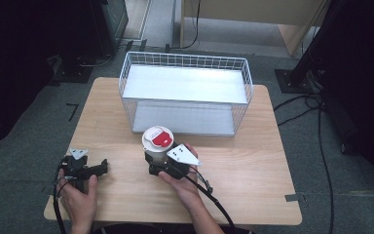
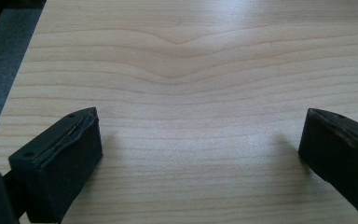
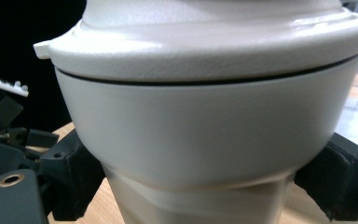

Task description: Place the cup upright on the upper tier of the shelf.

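Right gripper (image 1: 159,168) clamps the narrow body of a white lidded cup (image 1: 158,138), just before the wire basket (image 1: 185,92). Top-heavy, it may tilt or slip. Left gripper (image 1: 100,168), jaws apart, rests beside it.

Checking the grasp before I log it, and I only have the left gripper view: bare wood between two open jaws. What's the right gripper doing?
Observer: The right gripper is shut on a white cup; its jaws press the narrow lower part from both sides.
Operator: Does the cup have a lid?
Observer: Yes, a white lid with a red label on top, seen in the high view.
Operator: What's behind the cup?
Observer: A white wire basket stands on the far half of the table, just past the cup.
Operator: And where's my left gripper relative to that?
Observer: The left gripper sits near the table's front left corner, apart from the cup, pointing toward it.
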Motion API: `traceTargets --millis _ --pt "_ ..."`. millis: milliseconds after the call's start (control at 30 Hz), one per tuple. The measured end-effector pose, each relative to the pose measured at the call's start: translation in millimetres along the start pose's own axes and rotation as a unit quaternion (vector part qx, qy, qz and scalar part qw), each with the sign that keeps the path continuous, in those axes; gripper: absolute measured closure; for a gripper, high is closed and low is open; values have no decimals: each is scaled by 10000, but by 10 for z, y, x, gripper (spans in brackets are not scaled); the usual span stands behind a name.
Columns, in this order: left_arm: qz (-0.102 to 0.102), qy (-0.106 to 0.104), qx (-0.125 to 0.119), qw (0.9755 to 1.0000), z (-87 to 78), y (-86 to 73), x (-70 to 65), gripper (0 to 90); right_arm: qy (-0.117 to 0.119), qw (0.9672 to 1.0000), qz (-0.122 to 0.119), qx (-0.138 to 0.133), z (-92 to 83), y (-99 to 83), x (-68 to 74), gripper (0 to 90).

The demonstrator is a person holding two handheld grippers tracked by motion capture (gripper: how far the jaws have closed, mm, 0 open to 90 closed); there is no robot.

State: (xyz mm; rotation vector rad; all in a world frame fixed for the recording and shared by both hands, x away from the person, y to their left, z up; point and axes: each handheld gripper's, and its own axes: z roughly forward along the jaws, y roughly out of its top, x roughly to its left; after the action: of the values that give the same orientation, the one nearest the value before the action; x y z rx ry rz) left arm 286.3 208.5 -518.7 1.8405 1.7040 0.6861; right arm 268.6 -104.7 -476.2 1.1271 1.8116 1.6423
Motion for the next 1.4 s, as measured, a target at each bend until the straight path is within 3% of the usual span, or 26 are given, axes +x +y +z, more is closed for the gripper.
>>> traceTargets --millis 733,1400 --pt "-7 6 -12 10000 1 0 -1 0 -148 9985 -238 -480 -160 372 -46 114" --pt "12 3 12 10000 -2 1 2 0 -237 9943 -482 -918 -269 800 -133 116"
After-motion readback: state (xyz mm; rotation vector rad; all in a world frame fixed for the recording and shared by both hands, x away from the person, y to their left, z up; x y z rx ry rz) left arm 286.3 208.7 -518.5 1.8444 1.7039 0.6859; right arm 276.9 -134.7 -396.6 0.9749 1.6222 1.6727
